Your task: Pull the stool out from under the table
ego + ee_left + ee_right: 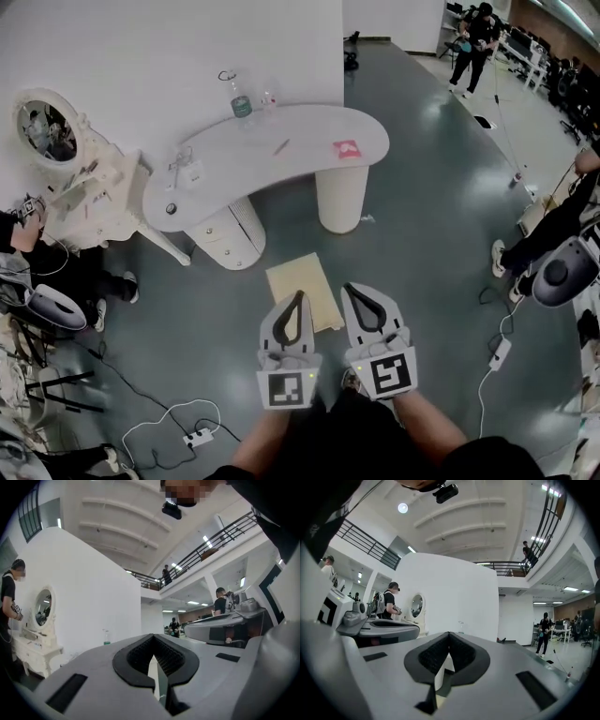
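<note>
The stool [302,281] shows as a pale yellow square seat on the grey floor, in front of the white curved table [281,159] and not beneath its top. My left gripper [299,296] and right gripper [350,289] are side by side just near of the stool, both shut with nothing between the jaws. In the head view their tips overlap the seat's near edge and right side. The left gripper view shows the left gripper [153,637] with its pads closed together, pointing up at the ceiling and a white wall. The right gripper [449,634] looks the same in its own view.
The table rests on a ribbed drawer pedestal [230,234] and a round column [340,197]; a bottle [240,98] and a pink item [347,148] sit on top. A white vanity with an oval mirror [49,131] stands left. Cables and a power strip [198,436] lie near left. People stand around.
</note>
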### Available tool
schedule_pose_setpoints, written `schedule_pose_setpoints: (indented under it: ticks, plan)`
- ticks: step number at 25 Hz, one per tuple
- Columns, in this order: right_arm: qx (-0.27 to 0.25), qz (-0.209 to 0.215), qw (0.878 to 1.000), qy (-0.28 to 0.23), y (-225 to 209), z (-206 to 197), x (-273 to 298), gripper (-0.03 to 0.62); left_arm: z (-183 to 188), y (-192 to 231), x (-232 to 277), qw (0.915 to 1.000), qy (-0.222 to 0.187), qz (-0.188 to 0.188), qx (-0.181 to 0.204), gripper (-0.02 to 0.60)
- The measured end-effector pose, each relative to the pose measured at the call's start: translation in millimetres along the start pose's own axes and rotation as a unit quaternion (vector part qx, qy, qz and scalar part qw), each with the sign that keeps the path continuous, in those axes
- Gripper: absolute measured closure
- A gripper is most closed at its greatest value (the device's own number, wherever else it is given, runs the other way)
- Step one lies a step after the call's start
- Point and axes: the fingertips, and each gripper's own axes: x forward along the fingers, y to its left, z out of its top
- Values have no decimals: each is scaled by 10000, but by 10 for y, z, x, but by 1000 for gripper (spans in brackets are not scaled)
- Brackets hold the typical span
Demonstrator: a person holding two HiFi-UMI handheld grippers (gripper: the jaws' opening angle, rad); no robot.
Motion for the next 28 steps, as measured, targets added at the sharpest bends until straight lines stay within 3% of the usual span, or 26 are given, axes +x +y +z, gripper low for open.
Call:
schedule_pose_setpoints:
  ticks: [5,6,8,9,13,17,20,22,26,28]
  plan:
    - [94,-270,9988,-405,122,330,67,588,203,130,-34,9996,-230,-143,85,575]
    - [59,-283,9986,-440,147,367,89,588,230,153,-45,9992,-234,-196,262,575]
    - [22,-300,9984,-480,201,418,117,588,258,173,-70,9933,-103,-461,1054,575]
    - [24,-313,9983,-495,223,443,120,588,275,180,-78,9911,-83,-530,1217,575]
    - [-51,-341,9980,-534,288,552,121,588,374,214,-87,9930,-228,-517,1041,575]
    - [-157,-323,9983,-469,348,554,146,588,420,226,-136,9856,-197,-757,1499,575]
    - [-164,-294,9984,-444,370,546,164,588,468,250,-149,9897,-304,-667,1231,575]
    - [-177,-280,9985,-433,406,551,161,588,484,277,-167,9959,-417,-476,640,575]
    - [-236,-259,9988,-355,464,545,140,588,474,294,-193,9951,-401,-506,743,575]
    - [-255,-275,9987,-341,457,544,148,588,474,314,-182,9979,-463,-372,246,575]
